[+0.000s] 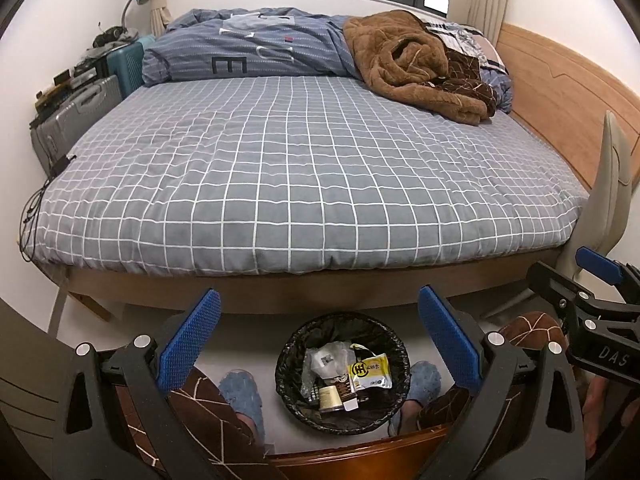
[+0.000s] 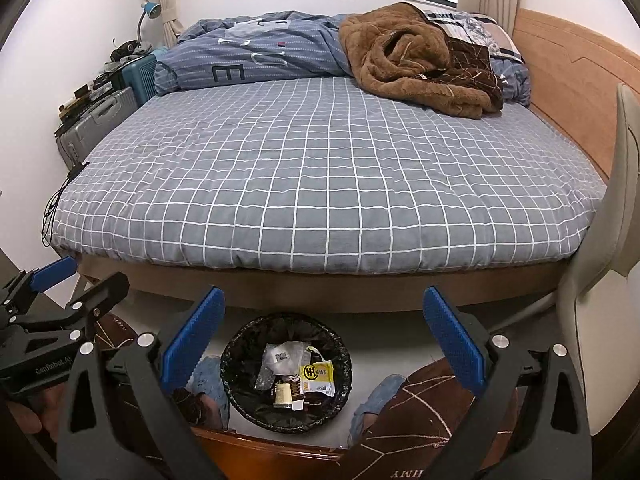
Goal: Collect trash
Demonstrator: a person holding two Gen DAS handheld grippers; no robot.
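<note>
A round bin with a black liner (image 1: 296,344) (image 2: 240,354) stands on the floor in front of the bed. Inside lie a yellow and white snack wrapper (image 1: 370,372) (image 2: 317,376), crumpled clear plastic (image 1: 326,360) (image 2: 286,354) and a small cream jar (image 1: 331,398) (image 2: 283,394). My left gripper (image 1: 318,340) hangs open above the bin with nothing between its blue pads (image 1: 188,344). My right gripper (image 2: 324,338) is likewise open and empty, just right of the bin. Each gripper also shows at the edge of the other's view.
A bed with a grey checked sheet (image 1: 304,172) fills the room ahead, with a blue duvet (image 1: 248,48) and a brown fleece blanket (image 1: 416,68) at its far end. Suitcases (image 1: 80,116) stand left. A person's slippered feet (image 1: 240,394) flank the bin. A beige chair (image 2: 600,280) is right.
</note>
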